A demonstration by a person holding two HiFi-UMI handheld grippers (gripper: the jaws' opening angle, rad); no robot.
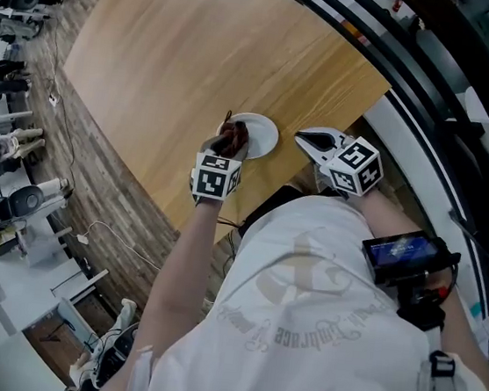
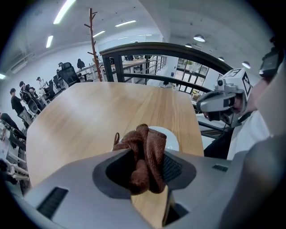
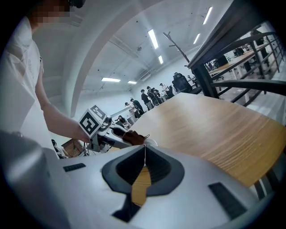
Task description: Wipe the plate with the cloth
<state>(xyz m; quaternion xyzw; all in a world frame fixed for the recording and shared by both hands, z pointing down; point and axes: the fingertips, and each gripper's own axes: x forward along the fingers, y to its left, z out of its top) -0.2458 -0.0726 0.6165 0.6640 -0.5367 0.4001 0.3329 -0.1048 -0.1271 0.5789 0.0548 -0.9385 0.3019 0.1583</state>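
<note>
A small white plate (image 1: pixel 259 135) lies near the front edge of the wooden table (image 1: pixel 200 52). My left gripper (image 1: pixel 231 142) is shut on a bunched brown cloth (image 1: pixel 233 133) at the plate's left rim. In the left gripper view the cloth (image 2: pixel 145 154) fills the jaws, with the plate (image 2: pixel 172 139) just beyond it. My right gripper (image 1: pixel 305 137) hovers to the right of the plate, apart from it. Its jaws are shut with nothing between them (image 3: pixel 144 152). The right gripper view shows the cloth (image 3: pixel 133 137) and plate (image 3: pixel 151 142) at a distance.
The table's front edge (image 1: pixel 223 223) runs close to the person's body. A dark railing (image 1: pixel 434 90) curves along the right. Beyond the table on the left stand desks, chairs (image 1: pixel 14 202) and people (image 2: pixel 18 105). A coat stand (image 2: pixel 93 40) rises behind the table.
</note>
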